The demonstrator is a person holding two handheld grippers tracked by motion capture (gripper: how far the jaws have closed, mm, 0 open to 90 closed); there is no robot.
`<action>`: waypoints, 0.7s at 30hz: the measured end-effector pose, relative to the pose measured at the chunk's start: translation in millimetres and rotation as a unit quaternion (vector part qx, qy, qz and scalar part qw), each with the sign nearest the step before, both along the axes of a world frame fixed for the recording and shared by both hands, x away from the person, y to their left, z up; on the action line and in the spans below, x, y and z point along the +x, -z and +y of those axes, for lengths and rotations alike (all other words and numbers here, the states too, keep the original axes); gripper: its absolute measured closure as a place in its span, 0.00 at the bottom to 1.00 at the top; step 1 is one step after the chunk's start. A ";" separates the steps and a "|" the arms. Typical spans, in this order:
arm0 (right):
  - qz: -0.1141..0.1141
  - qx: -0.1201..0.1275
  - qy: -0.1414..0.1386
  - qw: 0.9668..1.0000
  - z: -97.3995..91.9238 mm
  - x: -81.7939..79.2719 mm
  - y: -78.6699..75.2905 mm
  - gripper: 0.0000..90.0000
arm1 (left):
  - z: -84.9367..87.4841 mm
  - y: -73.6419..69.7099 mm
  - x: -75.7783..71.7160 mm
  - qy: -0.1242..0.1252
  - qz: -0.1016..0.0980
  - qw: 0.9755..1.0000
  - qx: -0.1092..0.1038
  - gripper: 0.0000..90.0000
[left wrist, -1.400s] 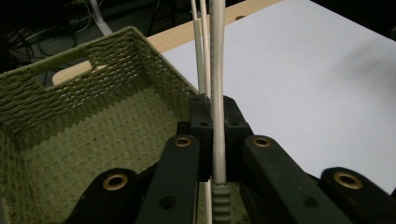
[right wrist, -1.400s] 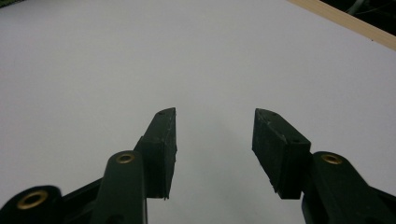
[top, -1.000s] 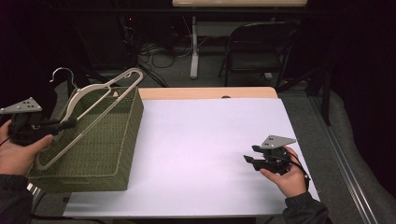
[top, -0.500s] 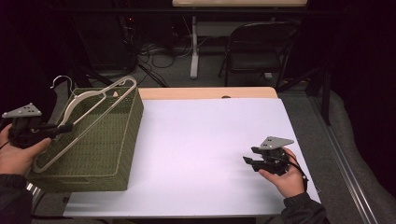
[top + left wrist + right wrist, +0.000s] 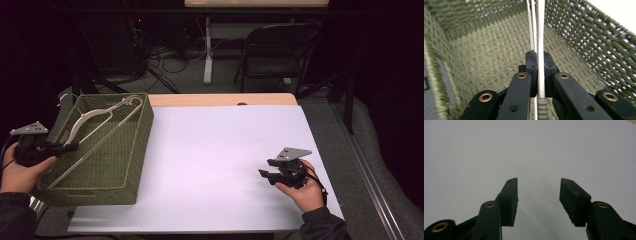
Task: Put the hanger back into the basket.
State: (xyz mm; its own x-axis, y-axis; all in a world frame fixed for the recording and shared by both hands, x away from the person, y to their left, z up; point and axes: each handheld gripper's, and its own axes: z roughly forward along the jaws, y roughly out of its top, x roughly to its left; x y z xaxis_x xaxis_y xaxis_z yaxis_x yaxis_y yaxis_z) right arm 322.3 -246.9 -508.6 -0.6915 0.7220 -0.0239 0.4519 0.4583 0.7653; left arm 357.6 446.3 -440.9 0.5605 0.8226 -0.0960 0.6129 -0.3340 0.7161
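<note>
Hanger (image 5: 100,125) lowered into basket (image 5: 135,165), left tongs (image 5: 70,146) clamped on it; right tongs (image 5: 265,174) open, unmoved.

Green basket (image 5: 107,165) on white table (image 5: 220,155)

Dim room, folding chair (image 5: 277,50), perhaps cables (image 5: 165,55)

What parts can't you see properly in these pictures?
- Hanger hook: high view, too small and dim against the dark floor behind the basket.
- Hanger's far end: left gripper view, cut off by the top edge.
- Left gripper pads: high view, too small; the left gripper view shows them shut on the hanger.
- Right hand's fingers: high view, hidden under the right gripper.
</note>
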 end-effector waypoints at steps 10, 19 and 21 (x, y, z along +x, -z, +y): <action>0.001 -0.001 -0.002 1.000 0.2 0.3 2.3 0.54 | -15.5 23.2 15.0 0.001 0.048 0.998 0.039 0.97; 0.001 0.002 -0.002 1.000 -0.2 -0.5 3.4 0.54 | -15.9 31.3 18.1 -0.006 0.059 0.997 0.049 0.97; 0.000 0.001 -0.003 1.000 0.0 -0.7 3.6 0.55 | -15.2 32.9 18.8 -0.017 0.067 0.996 0.053 0.96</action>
